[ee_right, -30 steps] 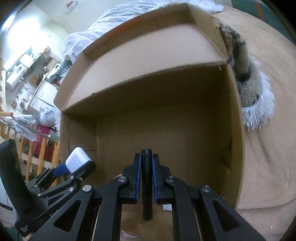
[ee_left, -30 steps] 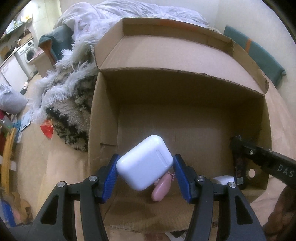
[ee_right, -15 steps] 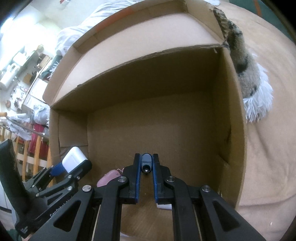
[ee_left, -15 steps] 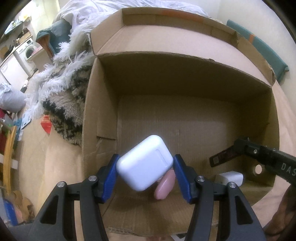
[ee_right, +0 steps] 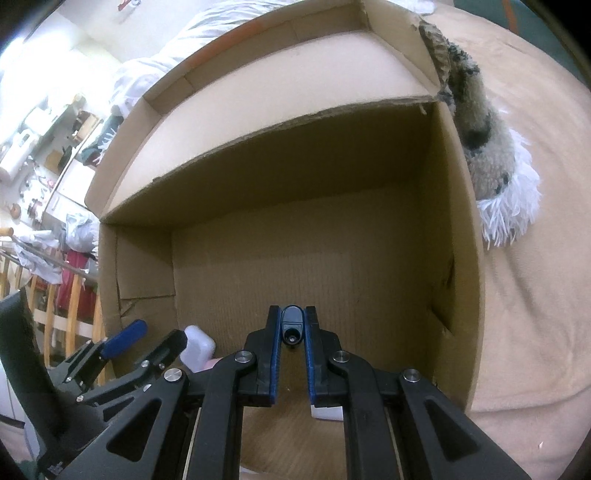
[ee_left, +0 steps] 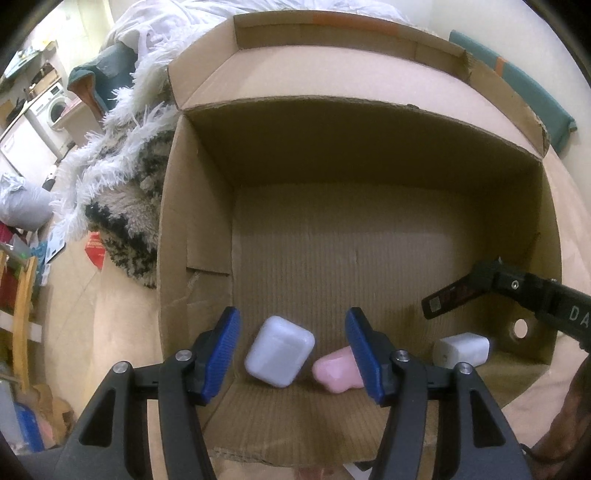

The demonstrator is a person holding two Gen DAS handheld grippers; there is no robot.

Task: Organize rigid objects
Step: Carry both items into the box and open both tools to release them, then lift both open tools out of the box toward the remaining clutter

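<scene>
Lying in one open brown cardboard box (ee_left: 369,236) are one white rounded earbud case (ee_left: 279,351), one pink plastic piece (ee_left: 334,373) and one white charger cube (ee_left: 461,349), while the left gripper (ee_left: 291,354) is hanging with fingers spread and the right gripper (ee_right: 292,332) is pinching one slim black stick (ee_right: 292,329).

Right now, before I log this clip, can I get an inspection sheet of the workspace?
Surface: tan bedcover under an open cardboard box.
Job's things: white earbud case, pink object and white charger block lie on the box floor; black stick is held above it.
Clutter: shaggy blanket beside the box.
Grippers: left gripper open above the case; right gripper shut on the stick.
Cables: nothing seen.
Surroundings: washing machine, white bedding.
</scene>
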